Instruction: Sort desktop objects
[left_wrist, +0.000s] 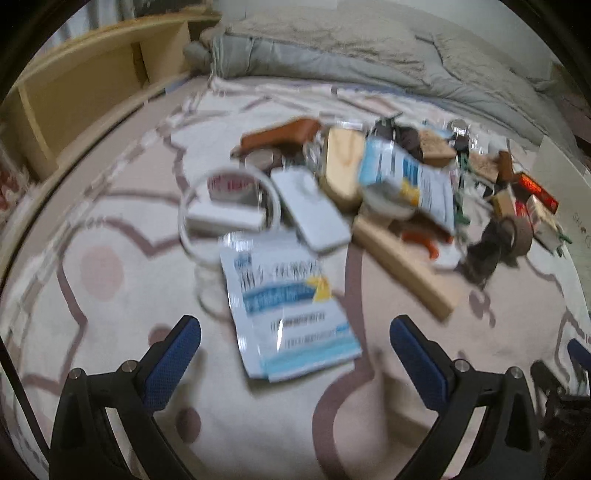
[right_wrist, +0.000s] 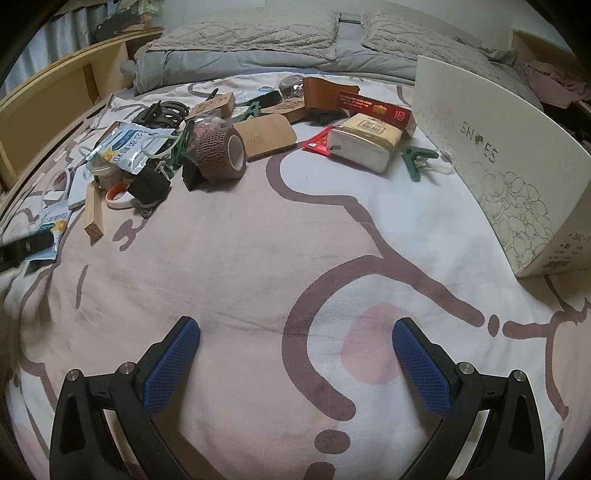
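I am holding the left gripper (left_wrist: 295, 354) wide open with nothing between its blue-padded fingers; it is hovering over the flat white-and-blue printed sachet (left_wrist: 288, 314) lying on the pink-patterned bedsheet (left_wrist: 110, 266). Just beyond it, the white rectangular power bank (left_wrist: 310, 210) is lying beside a clear ring-shaped item (left_wrist: 229, 210) I cannot identify through the blur, and the long pale wooden block (left_wrist: 402, 266) is lying to their right. This view is smearing, so I am judging my aim loosely. The sachet is thin and flat on soft cloth, so the fingers could pinch sheet with it or slide over it.

I am keeping the right gripper (right_wrist: 295, 354) equally spread and empty above bare sheet, well apart from the brown roll of cohesive bandage (right_wrist: 221, 155), the cream tissue pack (right_wrist: 364, 146) and the white shoebox (right_wrist: 498, 155), which I take for the sorting bin.
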